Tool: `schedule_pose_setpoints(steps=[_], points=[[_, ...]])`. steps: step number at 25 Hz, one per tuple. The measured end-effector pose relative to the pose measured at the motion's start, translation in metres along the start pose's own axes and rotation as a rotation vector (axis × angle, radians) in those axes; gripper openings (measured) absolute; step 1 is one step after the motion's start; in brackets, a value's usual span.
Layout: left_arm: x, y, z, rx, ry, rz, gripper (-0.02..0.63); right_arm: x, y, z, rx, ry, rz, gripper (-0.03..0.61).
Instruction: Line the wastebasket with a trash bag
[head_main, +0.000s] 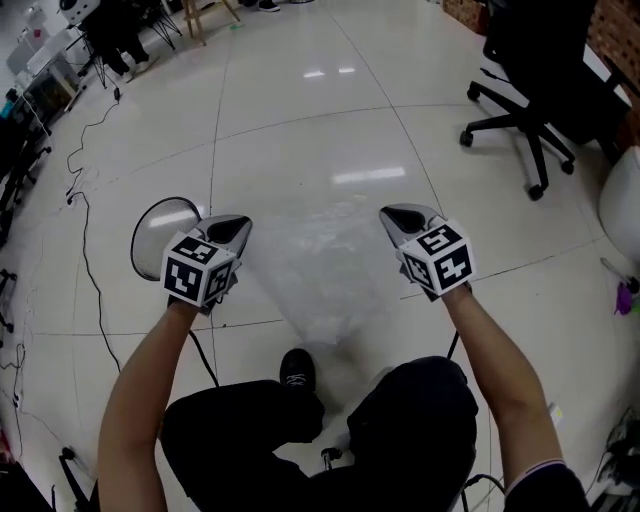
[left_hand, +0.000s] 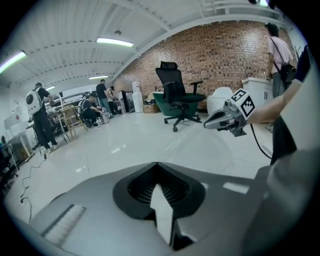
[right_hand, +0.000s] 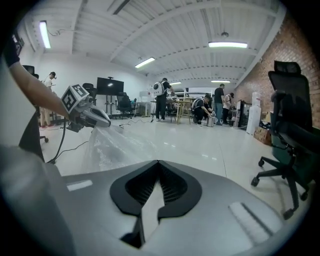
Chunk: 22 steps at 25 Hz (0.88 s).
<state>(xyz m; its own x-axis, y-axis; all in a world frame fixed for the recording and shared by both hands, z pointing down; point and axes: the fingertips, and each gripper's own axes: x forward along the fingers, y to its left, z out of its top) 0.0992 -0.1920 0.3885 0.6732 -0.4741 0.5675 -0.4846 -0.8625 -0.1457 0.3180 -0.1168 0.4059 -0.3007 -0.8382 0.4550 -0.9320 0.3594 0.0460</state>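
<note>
Head view: left gripper (head_main: 232, 228) and right gripper (head_main: 405, 218) each pinch the clear trash bag (head_main: 320, 265), spread above the floor; the wastebasket (head_main: 160, 222) stands beside the left one. Left gripper view: jaws closed on film. Right gripper view: likewise. The film looks light, limp and slippery, so hold it at the rim.

The glossy, pale tiled floor (head_main: 330, 130) reflects the ceiling lights. A white wastebasket (head_main: 160, 222) sits on it at the left, near the person's black shoe (head_main: 297, 370). A black office chair (head_main: 530, 90) stands on its castors well apart at the far right. A thin black cable (head_main: 90, 250) snakes along the left side.
</note>
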Motion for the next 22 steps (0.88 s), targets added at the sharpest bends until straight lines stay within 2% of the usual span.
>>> schedule_pose_setpoints(steps=[9,22], points=[[-0.111,0.03,-0.007,-0.045,-0.065,0.13,0.011,-0.006,0.076,0.08,-0.152,-0.06,0.098,0.002],[-0.248,0.043,-0.062,-0.144,-0.037,0.304,0.011,0.013,0.195,0.133,-0.29,-0.087,0.294,0.002]])
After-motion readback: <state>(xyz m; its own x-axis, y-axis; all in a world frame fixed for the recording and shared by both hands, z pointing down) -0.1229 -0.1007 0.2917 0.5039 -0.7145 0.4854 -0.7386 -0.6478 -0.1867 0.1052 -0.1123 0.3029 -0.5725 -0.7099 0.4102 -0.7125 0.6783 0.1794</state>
